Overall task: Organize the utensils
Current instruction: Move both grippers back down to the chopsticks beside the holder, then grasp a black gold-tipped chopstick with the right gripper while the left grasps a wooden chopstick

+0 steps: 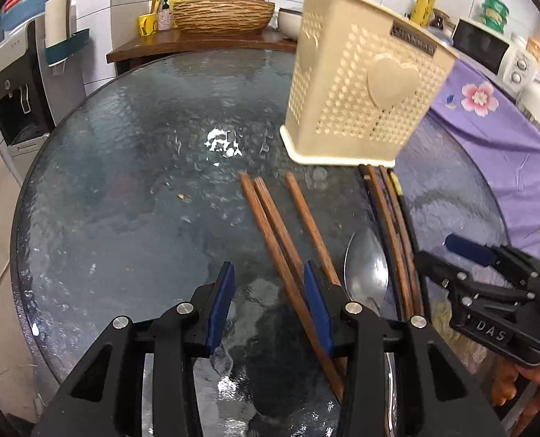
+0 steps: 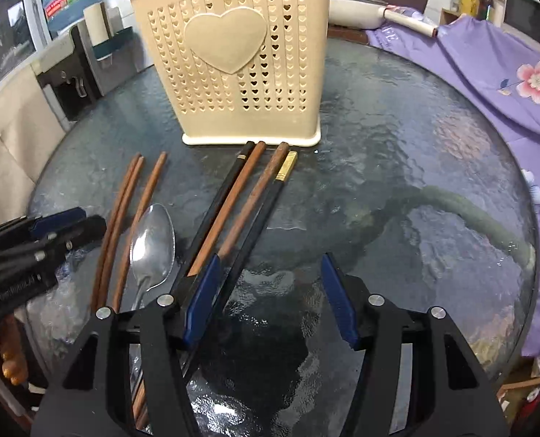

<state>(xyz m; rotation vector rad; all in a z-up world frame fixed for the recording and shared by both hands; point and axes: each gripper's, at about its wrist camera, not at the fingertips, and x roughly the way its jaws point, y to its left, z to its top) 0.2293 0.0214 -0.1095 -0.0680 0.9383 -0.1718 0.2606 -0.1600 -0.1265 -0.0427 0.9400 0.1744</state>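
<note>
A cream perforated utensil holder (image 1: 364,98) (image 2: 233,62) with a heart on its side stands upright on the round glass table (image 1: 124,182) (image 2: 415,145). In front of it lie three brown chopsticks (image 1: 273,218) (image 2: 124,218), a steel spoon (image 1: 366,273) (image 2: 153,244) and several darker chopsticks (image 1: 390,225) (image 2: 241,200), one of them gold-tipped. My left gripper (image 1: 270,302) (image 2: 73,224) hovers open over the brown chopsticks, gripping nothing. My right gripper (image 2: 270,291) (image 1: 448,255) is open above the near ends of the dark chopsticks, its pads pressing on none of them.
A purple floral cloth (image 2: 488,73) covers the counter to the right, with a microwave (image 1: 488,51) behind it. At the back are a wicker basket (image 1: 222,14) on a wooden shelf and a water dispenser (image 1: 11,102) on the left. A person's hand (image 1: 524,382) holds the right gripper.
</note>
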